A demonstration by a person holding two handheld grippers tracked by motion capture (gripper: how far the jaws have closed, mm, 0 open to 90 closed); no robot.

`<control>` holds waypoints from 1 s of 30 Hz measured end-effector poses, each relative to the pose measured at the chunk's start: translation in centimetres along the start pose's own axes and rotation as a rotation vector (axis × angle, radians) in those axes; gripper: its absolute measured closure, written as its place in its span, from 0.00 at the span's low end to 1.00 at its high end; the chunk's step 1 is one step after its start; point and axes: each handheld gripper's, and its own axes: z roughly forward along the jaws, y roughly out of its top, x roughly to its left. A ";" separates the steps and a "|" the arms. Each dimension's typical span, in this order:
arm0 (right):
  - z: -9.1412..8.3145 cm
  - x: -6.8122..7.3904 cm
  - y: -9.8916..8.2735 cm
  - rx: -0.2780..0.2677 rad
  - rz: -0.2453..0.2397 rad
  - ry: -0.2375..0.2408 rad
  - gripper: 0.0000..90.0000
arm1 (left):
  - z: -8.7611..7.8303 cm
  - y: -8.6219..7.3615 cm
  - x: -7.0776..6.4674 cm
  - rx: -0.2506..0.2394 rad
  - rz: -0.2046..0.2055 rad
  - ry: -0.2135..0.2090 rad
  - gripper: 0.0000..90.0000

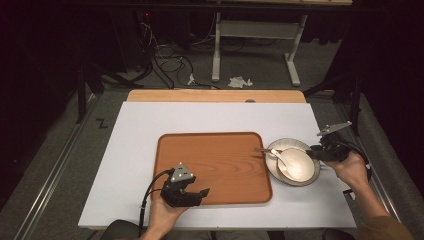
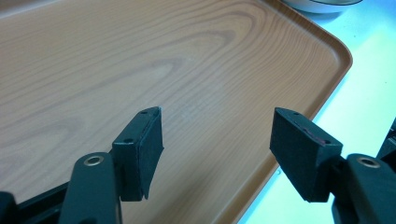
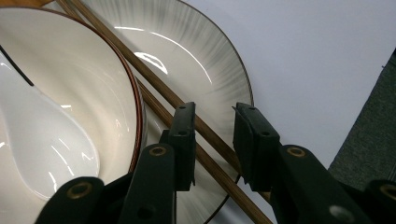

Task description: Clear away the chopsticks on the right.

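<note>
Your right gripper (image 3: 212, 140) had its jaws part open astride the chopsticks (image 3: 187, 112), pads apparently not yet pressing them. They lay on the plate (image 3: 205, 60) beside the bowl (image 3: 93, 93), long axis slanting toward the tray (image 1: 215, 165). Closing off-centre could roll one stick free. Your left gripper (image 2: 217, 140) hung spread over the tray.
</note>
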 end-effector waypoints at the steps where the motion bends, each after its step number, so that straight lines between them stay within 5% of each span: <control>1: 0.1 0.0 0.0 0.006 -0.008 -0.001 0.78 | -0.1 0.0 0.1 0.001 0.002 0.001 0.38; 30: 1.3 -0.4 1.0 0.043 -0.019 0.015 0.79 | -0.2 -0.2 0.3 -0.003 -0.012 0.007 0.38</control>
